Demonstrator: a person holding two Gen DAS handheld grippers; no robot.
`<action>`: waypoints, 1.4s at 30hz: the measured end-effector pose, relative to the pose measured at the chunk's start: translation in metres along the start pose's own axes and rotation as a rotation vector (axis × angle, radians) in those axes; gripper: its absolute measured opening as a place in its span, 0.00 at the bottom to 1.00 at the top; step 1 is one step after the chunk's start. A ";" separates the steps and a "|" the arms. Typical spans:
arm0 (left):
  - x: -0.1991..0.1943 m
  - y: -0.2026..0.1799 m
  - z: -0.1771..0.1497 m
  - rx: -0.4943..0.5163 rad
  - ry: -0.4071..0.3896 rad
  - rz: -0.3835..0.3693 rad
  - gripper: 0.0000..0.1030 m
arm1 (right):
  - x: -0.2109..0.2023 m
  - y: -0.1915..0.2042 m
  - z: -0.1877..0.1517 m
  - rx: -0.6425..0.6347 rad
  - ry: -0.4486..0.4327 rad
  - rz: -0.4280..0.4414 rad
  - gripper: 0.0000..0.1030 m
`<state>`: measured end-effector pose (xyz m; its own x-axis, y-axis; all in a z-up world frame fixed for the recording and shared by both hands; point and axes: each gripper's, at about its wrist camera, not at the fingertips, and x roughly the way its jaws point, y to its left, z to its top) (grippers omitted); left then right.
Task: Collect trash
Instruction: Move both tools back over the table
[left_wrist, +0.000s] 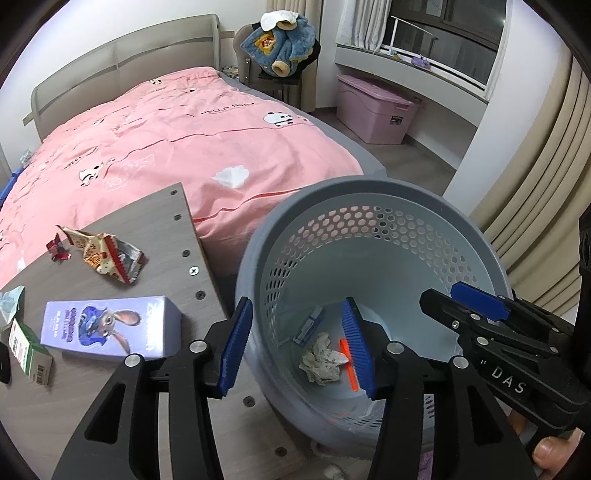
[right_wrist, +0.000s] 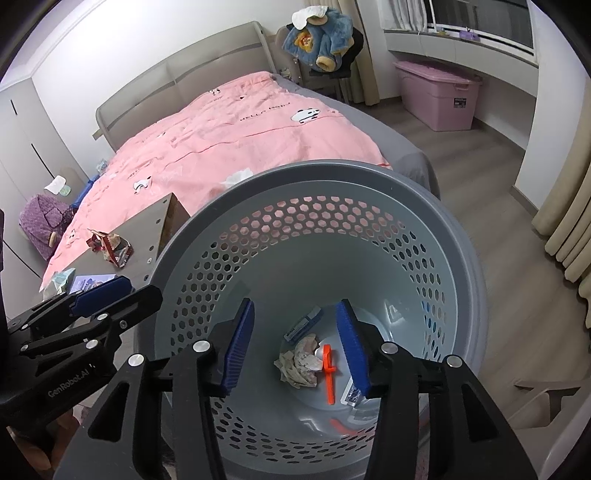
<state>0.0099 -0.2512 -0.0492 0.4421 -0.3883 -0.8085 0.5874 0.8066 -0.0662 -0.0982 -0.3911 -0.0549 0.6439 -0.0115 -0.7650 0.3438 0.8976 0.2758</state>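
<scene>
A grey perforated trash basket (left_wrist: 476, 236) (right_wrist: 458, 236) stands beside the wooden table (left_wrist: 155, 225). Inside it lie a crumpled paper (left_wrist: 321, 360) (right_wrist: 299, 363), an orange plastic piece (left_wrist: 349, 363) (right_wrist: 328, 373) and a small blue wrapper (left_wrist: 309, 325) (right_wrist: 303, 325). My left gripper (left_wrist: 297, 347) is open and empty over the basket's near rim. My right gripper (right_wrist: 293, 347) is open and empty above the basket's mouth. On the table lie a snack wrapper (left_wrist: 107, 256), a small red wrapper (left_wrist: 57, 247), a purple box (left_wrist: 110, 328), a green carton (left_wrist: 29, 350) and a crumpled tissue (left_wrist: 9, 302).
A bed with a pink quilt (left_wrist: 184, 140) lies behind the table, with a white tissue (left_wrist: 231, 176) on it. A pink storage bin (left_wrist: 376, 107) and a chair with a blue jacket (left_wrist: 280, 44) stand at the back. Curtains (left_wrist: 535, 221) hang on the right.
</scene>
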 end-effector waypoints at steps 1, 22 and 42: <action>-0.002 0.001 0.000 -0.004 -0.001 0.001 0.47 | -0.002 0.001 -0.001 -0.002 -0.003 0.001 0.47; -0.061 0.108 -0.025 -0.197 -0.082 0.151 0.53 | 0.002 0.103 0.008 -0.201 0.007 0.146 0.59; -0.088 0.223 -0.065 -0.411 -0.089 0.315 0.57 | 0.042 0.211 0.021 -0.478 0.085 0.275 0.76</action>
<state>0.0578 -0.0080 -0.0312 0.6211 -0.1207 -0.7744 0.1105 0.9917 -0.0660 0.0158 -0.2119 -0.0163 0.6016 0.2696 -0.7519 -0.1908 0.9626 0.1924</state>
